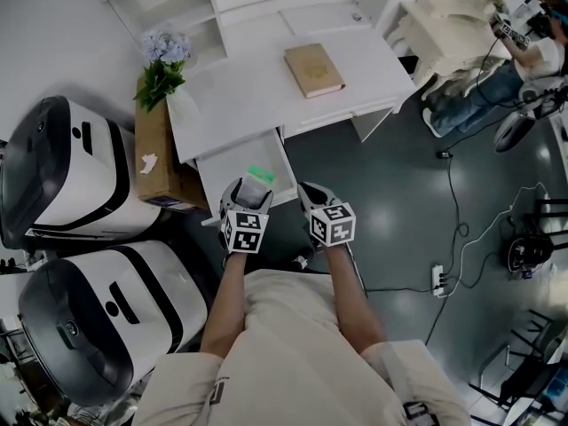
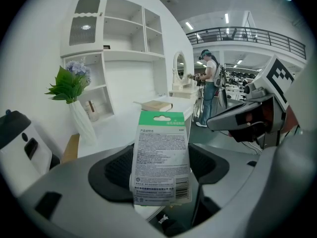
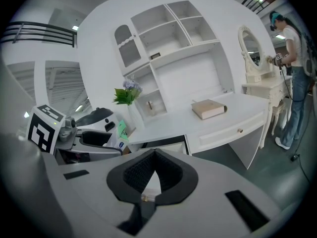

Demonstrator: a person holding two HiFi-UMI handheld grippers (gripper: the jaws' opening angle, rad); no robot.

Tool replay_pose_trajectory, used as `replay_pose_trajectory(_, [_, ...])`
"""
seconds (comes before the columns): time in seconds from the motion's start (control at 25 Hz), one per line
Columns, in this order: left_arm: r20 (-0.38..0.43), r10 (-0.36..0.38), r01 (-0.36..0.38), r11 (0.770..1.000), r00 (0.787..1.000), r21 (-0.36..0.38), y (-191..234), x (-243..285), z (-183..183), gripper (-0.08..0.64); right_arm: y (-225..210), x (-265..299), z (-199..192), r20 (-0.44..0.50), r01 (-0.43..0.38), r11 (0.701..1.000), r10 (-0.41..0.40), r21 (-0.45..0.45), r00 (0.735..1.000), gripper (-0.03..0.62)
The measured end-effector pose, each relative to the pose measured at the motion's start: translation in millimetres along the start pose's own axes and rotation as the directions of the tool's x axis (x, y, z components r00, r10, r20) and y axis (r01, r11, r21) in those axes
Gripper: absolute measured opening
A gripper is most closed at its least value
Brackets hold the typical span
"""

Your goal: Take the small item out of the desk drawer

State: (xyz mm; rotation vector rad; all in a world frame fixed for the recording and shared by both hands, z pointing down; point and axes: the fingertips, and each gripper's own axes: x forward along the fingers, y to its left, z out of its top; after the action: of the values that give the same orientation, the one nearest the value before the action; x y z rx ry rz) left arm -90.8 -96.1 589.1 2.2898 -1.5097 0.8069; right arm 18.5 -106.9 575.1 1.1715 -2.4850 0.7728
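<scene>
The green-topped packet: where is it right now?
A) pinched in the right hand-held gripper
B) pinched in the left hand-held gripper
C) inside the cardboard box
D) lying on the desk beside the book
B: the left gripper view shows the packet standing upright, clamped between the two dark jaw pads of the left hand-held gripper.

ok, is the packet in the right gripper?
No, the green-topped packet sits clamped in the left gripper; the right gripper holds nothing.

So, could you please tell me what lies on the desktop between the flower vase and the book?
Nothing: the head view shows only bare white desktop between the flower vase and the book.
</scene>
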Motion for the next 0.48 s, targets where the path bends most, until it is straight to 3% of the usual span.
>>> replay_pose_trajectory(0.48, [-0.001,-0.001,0.001,1.0,1.0,-0.003,-13.0,-2.1,3.3,0.356,-4.9,-9.6,-7.3,-0.017,-0.008,1.0,0.008,-0.003,1.0,0.025])
